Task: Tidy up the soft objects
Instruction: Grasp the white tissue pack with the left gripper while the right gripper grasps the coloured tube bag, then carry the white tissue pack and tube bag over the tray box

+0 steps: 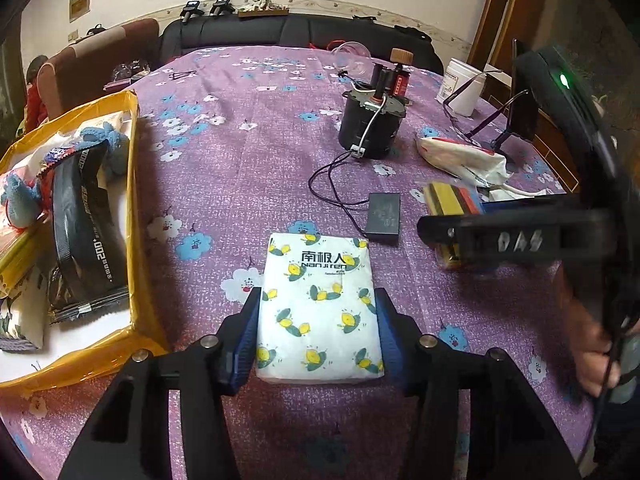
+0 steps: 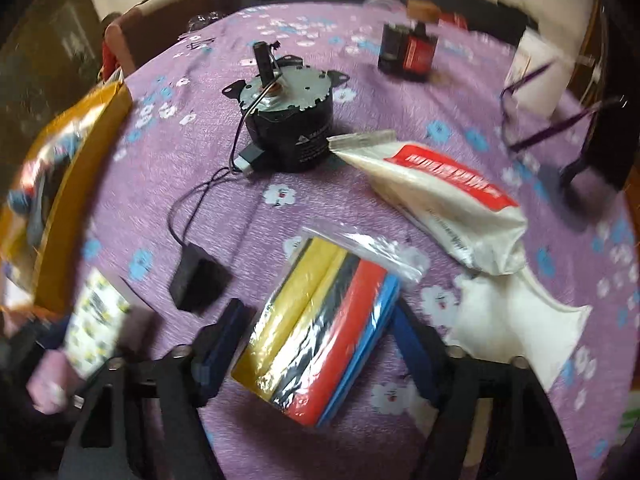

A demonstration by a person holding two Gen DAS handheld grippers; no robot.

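A white tissue pack (image 1: 316,264) printed with yellow fruit lies on the purple flowered tablecloth (image 1: 248,184). My left gripper (image 1: 318,298) is shut on it, blue pads against its two long sides. The same tissue pack (image 2: 96,328) shows blurred at the left of the right wrist view. A clear bag of yellow, black, red and blue sponge sheets (image 2: 320,340) lies between the fingers of my right gripper (image 2: 318,308). A small gap shows at the left pad, so that gripper is open. In the left wrist view the right gripper (image 1: 520,236) hangs over the bag (image 1: 452,200), held by a hand (image 1: 596,344).
A yellow cardboard box (image 1: 135,208) at the left holds blue knitted items and a black packet. A black motor (image 1: 370,128) with its cable and adapter (image 1: 384,214) stands mid-table. A white-and-red pouch (image 2: 452,196), a white cloth (image 2: 516,320), glasses (image 1: 480,112) and a white jar (image 1: 464,88) sit at the right.
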